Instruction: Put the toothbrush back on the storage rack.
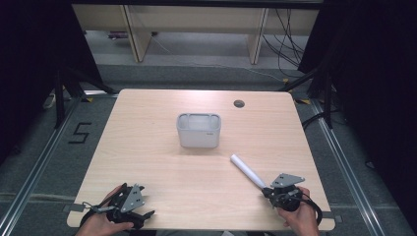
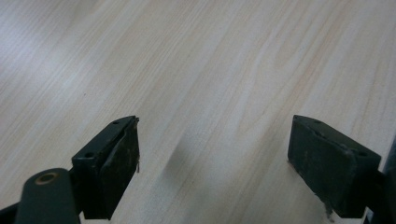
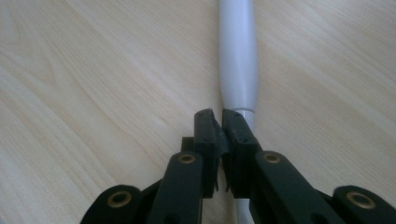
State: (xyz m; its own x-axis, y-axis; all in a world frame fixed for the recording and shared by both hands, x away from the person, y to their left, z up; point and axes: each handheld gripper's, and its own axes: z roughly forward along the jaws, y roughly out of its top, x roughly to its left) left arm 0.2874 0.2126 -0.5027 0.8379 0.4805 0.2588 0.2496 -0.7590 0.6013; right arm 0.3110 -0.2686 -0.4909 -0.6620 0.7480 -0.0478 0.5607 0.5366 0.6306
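Note:
A white stick (image 1: 247, 170) lies slantwise on the wooden table (image 1: 147, 157), right of and nearer than a grey open-topped container (image 1: 198, 137). My right gripper (image 1: 266, 190) sits at the stick's near end. In the right gripper view the white stick (image 3: 238, 60) runs away from the jaws, and my right gripper (image 3: 219, 114) is shut with the stick's narrow end pinched between the pads. My left gripper (image 1: 143, 202) rests at the near left corner. In the left gripper view my left gripper (image 2: 215, 140) stands open over bare wood with nothing between the fingers.
A round cable hole (image 1: 239, 103) sits in the table's far right part. Black curtains and metal floor rails flank the table. Wooden furniture legs and cables stand beyond the far edge.

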